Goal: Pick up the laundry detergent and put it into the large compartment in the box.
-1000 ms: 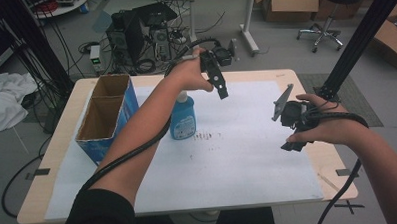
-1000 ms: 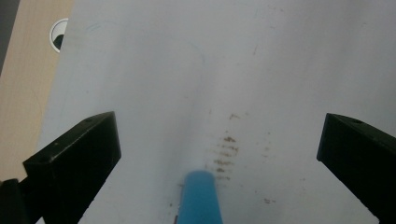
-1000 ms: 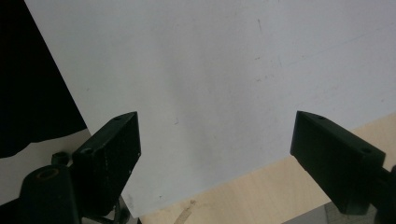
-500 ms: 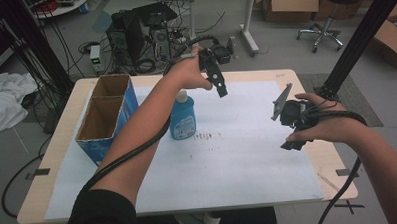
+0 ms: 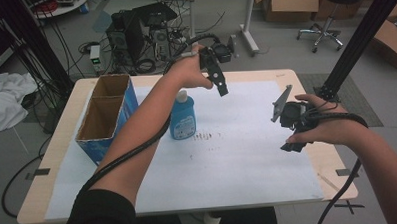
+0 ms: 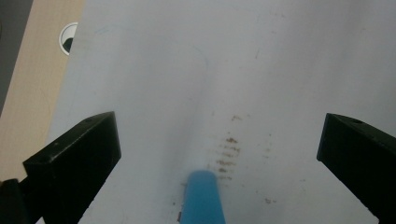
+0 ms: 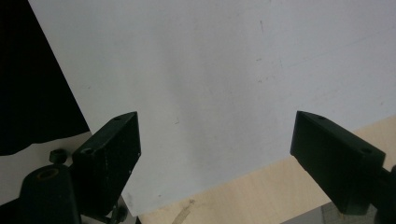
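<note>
Held above the far middle of the table (image 5: 308, 158), the left gripper (image 5: 220, 83) hangs in the air with its jaws spread wide and nothing between them. Its own view looks straight down past the two black jaws onto the white paper sheet (image 5: 238, 155), where the blue bottle (image 6: 201, 198) rises blurred from the bottom edge, midway between the jaws but well below them. A patch of small brown marks (image 6: 227, 151) stains the sheet just beside the bottle there.

From the high view, the blue bottle (image 5: 182, 116) stands upright on the sheet with its white cap on top, left of the table's centre, just to the right of the cardboard box (image 5: 104, 118). That box is blue on the outside, open at the top, and split into two compartments; it sits near the table's left edge. The person's left forearm stretches across the sheet and passes just in front of the bottle, with the gripper's black cable trailing along the sleeve.

Well apart on the right side, the right gripper (image 5: 282, 124) is held above the sheet near the table's right edge. In its own view its jaws also stand wide and bare, over white paper and a strip of the wooden tabletop. Beyond the table, computer cases and cables sit on the floor.
</note>
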Demonstrator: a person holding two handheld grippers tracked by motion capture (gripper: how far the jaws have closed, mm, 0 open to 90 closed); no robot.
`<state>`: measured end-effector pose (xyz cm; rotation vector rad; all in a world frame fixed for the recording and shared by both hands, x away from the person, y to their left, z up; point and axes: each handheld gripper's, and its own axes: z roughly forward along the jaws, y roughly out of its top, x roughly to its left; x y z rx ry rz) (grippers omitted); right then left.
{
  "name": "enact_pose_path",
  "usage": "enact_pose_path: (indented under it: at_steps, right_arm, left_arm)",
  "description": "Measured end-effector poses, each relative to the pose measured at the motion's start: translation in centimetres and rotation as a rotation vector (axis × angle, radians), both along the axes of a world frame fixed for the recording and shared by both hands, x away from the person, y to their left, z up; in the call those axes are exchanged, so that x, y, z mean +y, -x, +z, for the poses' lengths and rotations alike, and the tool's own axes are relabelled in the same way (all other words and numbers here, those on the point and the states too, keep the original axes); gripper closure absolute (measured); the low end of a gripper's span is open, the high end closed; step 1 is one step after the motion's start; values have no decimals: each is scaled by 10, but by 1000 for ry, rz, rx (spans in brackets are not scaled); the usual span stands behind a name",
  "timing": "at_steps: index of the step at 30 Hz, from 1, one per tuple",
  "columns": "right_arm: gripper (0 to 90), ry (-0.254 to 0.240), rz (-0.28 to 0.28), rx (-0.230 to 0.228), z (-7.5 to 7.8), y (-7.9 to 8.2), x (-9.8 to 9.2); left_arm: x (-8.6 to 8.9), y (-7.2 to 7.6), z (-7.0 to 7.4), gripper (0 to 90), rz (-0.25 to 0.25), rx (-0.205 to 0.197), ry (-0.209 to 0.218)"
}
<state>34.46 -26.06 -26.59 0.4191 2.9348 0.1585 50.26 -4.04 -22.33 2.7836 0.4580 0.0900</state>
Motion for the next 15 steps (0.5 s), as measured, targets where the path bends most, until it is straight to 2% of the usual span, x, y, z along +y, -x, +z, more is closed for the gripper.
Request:
enact_pose_path:
  at_steps: [7,15]
  right_arm:
    - [163,-6,-6,-14,5,1,1]
    - [163,-4,-3,-13,3,4,1]
  left_arm:
    - [0,5,3,1,-3,-4,0]
    - [-2,5,-3,1,3,-3,-18]
